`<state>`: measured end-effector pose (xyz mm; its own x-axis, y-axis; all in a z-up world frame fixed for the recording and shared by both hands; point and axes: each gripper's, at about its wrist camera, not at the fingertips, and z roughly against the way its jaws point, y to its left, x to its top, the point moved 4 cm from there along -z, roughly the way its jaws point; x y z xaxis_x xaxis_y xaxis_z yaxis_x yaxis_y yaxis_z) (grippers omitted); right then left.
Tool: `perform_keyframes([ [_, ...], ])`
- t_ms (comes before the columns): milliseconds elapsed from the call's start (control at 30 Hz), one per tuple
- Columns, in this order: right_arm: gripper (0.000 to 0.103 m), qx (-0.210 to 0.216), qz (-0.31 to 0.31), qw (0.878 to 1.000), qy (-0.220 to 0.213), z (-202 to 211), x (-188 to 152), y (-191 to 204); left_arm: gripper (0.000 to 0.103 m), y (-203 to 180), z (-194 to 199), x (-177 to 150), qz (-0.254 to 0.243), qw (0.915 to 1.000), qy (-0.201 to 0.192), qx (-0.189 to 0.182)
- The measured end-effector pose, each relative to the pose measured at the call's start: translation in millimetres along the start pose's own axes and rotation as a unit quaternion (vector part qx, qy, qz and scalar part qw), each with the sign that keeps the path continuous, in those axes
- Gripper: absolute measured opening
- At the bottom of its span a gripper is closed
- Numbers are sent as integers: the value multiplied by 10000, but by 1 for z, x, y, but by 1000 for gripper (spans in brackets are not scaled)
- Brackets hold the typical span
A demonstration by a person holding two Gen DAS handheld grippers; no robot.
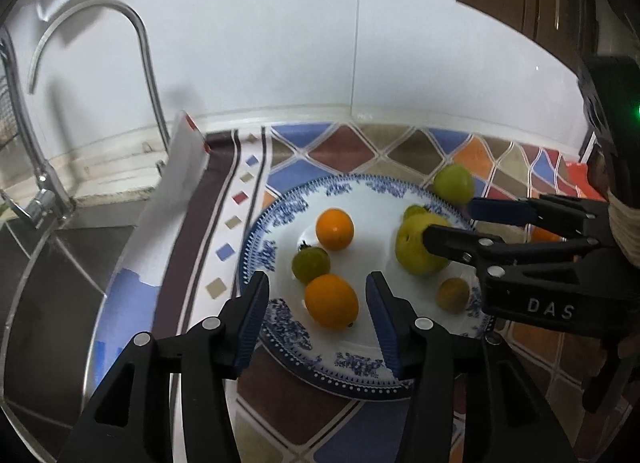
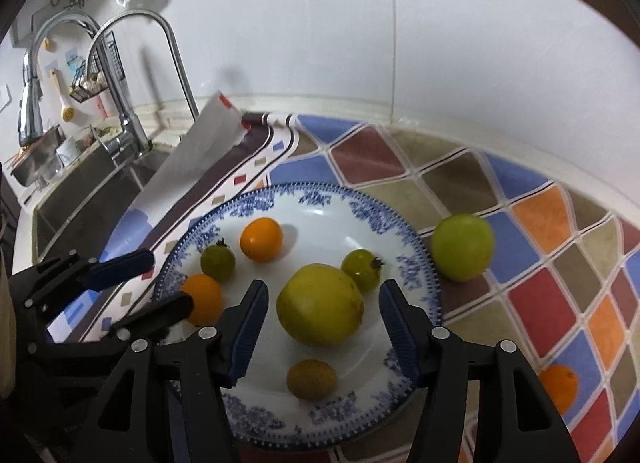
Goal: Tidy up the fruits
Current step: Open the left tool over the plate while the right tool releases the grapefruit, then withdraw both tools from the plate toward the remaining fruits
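While both grippers hang over the blue-and-white plate (image 2: 408,263), neither has hold of anything. The plate sits on a patchwork-patterned mat (image 2: 552,295), with the sink (image 2: 80,199) and its chrome faucet (image 2: 132,63) off to its left.

Left gripper (image 1: 316,295): jaws partly open, at the plate's near-left rim. An orange tomato (image 1: 331,301) lies between the blue pads (image 1: 250,315); a gap shows on each side, no contact.

Right gripper (image 2: 322,307): jaws roughly half open, at the plate's near edge. A large yellow-green fruit (image 2: 320,304) sits between them near the plate's middle; the pads stand clear of it on both sides.

On the plate, besides those two:
- a second orange tomato (image 2: 261,239), toward the far-left part of the plate
- a small green tomato with dark stem (image 2: 217,261), just left of that one and nearer
- another green tomato (image 2: 362,269), touching or just beside the large fruit on its far-right side
- a small brownish round fruit (image 2: 312,379), at the plate's near edge; kind not clear.

Off the plate:
- a pale green round fruit (image 2: 462,247) rests on the mat just beyond the plate's right rim
- an orange fruit (image 2: 558,389) lies on the mat, well to the plate's right and nearer, partly hidden behind the right gripper's arm.

A white folded sheet (image 2: 200,147) leans between plate and sink.
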<state>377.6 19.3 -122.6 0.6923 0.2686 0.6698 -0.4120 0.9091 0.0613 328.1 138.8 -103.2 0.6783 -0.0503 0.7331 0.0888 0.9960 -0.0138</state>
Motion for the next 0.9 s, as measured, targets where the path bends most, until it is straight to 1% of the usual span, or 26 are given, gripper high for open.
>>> perform_keyframes([
  [267,59,-171,4,9993,-342,50,-10,2,57,-12,42,3,25,9993,-368,53],
  [333,65,-227,-6,9988,-429,64,-14,2,58,-17,55,2,-5,9989,-467,67],
  [500,68,-406,-30,9971,-646,98,-27,2,62,-31,80,-1,-112,9977,-658,122],
  [700,69,-604,-112,9945,-844,138,-44,-4,71,-51,109,-6,-286,9956,-886,114],
  [900,69,-768,-192,9915,-1033,169,-60,-13,75,-73,128,-11,-443,9932,-1077,85],
])
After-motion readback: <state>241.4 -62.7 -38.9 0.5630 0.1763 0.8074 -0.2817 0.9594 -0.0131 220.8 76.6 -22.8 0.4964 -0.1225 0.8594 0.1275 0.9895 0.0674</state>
